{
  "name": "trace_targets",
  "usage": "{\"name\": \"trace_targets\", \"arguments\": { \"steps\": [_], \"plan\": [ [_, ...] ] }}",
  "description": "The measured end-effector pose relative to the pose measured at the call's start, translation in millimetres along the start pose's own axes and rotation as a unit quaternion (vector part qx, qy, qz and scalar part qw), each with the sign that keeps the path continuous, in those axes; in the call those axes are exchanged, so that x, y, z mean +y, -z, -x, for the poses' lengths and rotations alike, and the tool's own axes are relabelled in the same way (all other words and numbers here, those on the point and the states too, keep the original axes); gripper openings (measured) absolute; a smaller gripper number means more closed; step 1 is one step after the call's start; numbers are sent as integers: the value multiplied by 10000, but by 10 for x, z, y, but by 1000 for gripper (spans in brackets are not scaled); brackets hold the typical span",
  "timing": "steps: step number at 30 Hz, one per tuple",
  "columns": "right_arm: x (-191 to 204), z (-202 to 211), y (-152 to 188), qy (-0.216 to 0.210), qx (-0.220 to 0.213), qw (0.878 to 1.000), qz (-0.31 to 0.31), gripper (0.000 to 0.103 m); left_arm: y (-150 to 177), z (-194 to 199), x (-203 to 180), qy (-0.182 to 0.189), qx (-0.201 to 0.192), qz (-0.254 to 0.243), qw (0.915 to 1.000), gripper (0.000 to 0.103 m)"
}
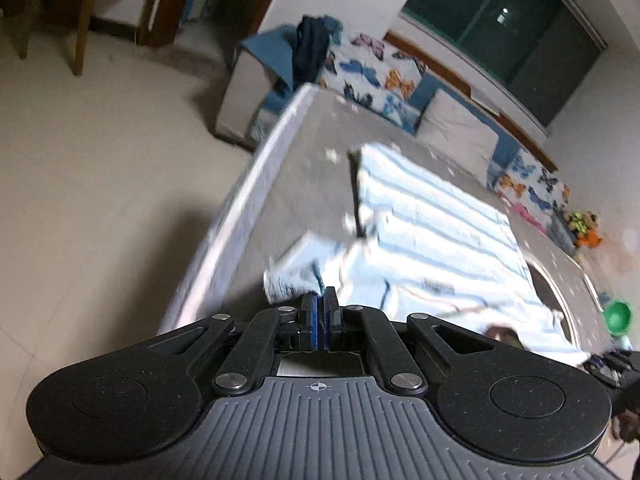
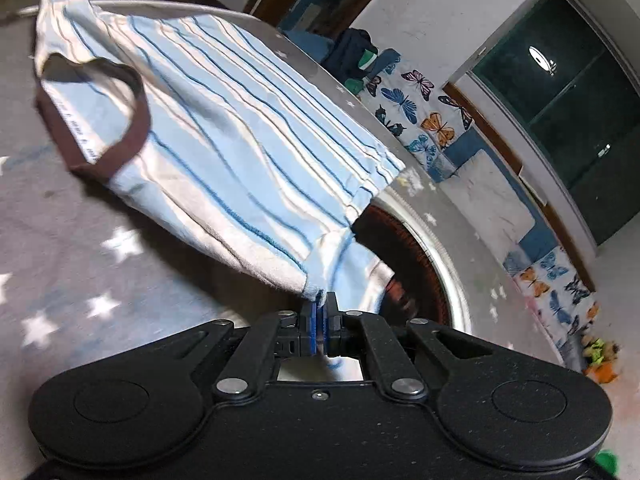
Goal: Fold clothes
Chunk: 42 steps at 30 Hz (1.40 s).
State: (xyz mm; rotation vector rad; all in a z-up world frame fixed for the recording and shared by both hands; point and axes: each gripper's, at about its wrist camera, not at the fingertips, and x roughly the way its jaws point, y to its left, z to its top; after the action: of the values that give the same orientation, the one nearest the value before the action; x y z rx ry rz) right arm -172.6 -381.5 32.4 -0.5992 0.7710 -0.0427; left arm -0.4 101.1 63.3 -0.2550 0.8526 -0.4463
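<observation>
A light blue and white striped shirt with a dark brown collar lies partly spread on a grey star-patterned bed. My left gripper is shut on a corner of the shirt near the bed's left edge. In the right wrist view the same shirt hangs lifted above the bed, its brown collar at the left. My right gripper is shut on another edge of the shirt.
Butterfly-print cushions and a white pillow line the bed's far side under a dark window. A pile of dark clothes sits at the bed's far corner. Bare floor lies to the left. A green object is at right.
</observation>
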Motion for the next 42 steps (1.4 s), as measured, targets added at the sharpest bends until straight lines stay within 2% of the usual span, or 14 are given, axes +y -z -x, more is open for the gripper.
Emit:
{"name": "trace_targets", "arguments": {
  "steps": [2,6,10,11,15,19,23,28,32,35,39,42],
  "plan": [
    [22,100,59,-66,15,10000,-35,3,88,69,-22,-177,19,-306,9994,3],
    [-24,7,58,-185,202,9996,80,6,136,110,-21,-225,179,-501,9983,8],
    [79,107,42,-411,39,9987,282,11,219,232,-212,-303,101,-1114,9933,9],
    [108,136,37,-470,-10,9983,334,17,235,263,-250,-298,72,-1226,9920,10],
    [223,253,19,-707,-206,9958,539,20,317,414,-502,-218,-68,-1766,9840,19],
    [338,370,0,-943,-402,9920,743,20,503,503,-870,163,-185,-2523,9673,25],
    [596,273,-144,-1158,-652,9851,1091,20,779,358,-1249,520,-28,-3268,9436,31],
    [775,116,-277,-1273,-760,9797,1352,20,1000,20,-1476,643,301,-3618,9296,33],
    [833,58,-360,-1290,-833,9773,1457,20,1067,-125,-1616,599,140,-3853,9207,39],
    [841,24,-413,-1347,-825,9764,1473,20,1106,-226,-1713,567,57,-4159,9076,49],
    [830,-24,-450,-1468,-782,9755,1440,20,1130,-416,-1804,594,173,-4467,8926,49],
    [801,-52,-469,-1578,-741,9755,1346,20,1122,-578,-1832,637,299,-4521,8892,48]
  ]
}}
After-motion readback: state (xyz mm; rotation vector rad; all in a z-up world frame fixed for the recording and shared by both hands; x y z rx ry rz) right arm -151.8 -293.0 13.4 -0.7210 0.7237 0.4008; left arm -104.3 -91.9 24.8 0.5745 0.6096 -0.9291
